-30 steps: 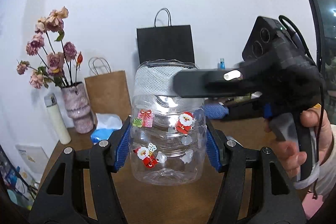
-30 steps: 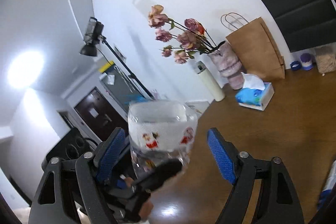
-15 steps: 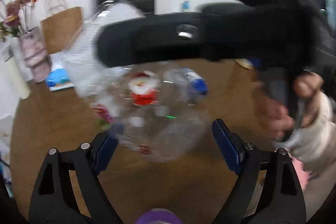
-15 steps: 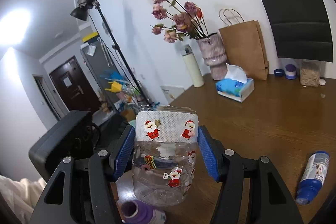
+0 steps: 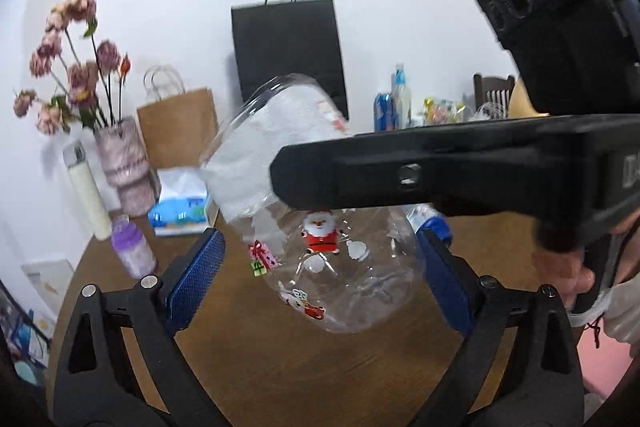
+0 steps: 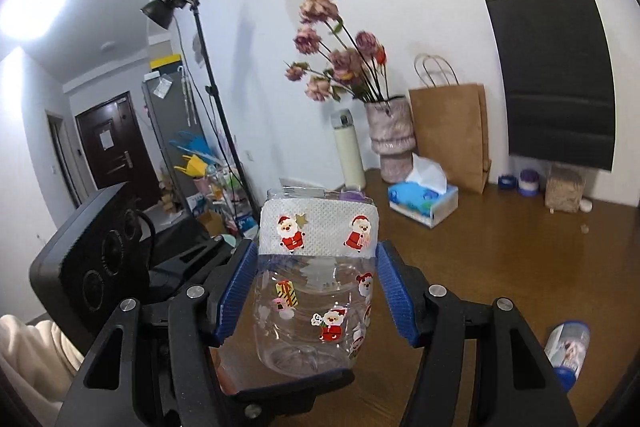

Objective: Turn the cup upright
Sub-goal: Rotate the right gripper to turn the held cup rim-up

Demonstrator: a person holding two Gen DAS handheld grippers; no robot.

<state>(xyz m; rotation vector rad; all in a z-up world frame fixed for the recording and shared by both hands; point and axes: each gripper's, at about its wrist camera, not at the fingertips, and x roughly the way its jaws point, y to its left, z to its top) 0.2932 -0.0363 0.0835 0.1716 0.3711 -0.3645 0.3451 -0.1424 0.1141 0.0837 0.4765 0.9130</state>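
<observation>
The clear cup (image 6: 316, 279) now sits clamped between the 2 fingers of the right gripper (image 6: 316, 291), rim up. A second ago the left gripper (image 5: 320, 283) held it; its fingers now stand spread either side, not touching. The handover looks done, so setting it upright on the table (image 6: 500, 267) remains.

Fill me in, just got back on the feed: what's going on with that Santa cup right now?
The right claw is clamped on the clear Santa-sticker cup, holding it above the wooden table with its open mouth and white band uppermost. The left claw is open: its blue pads sit on either side of the cup without gripping it. The cup has not yet been set down.
</observation>
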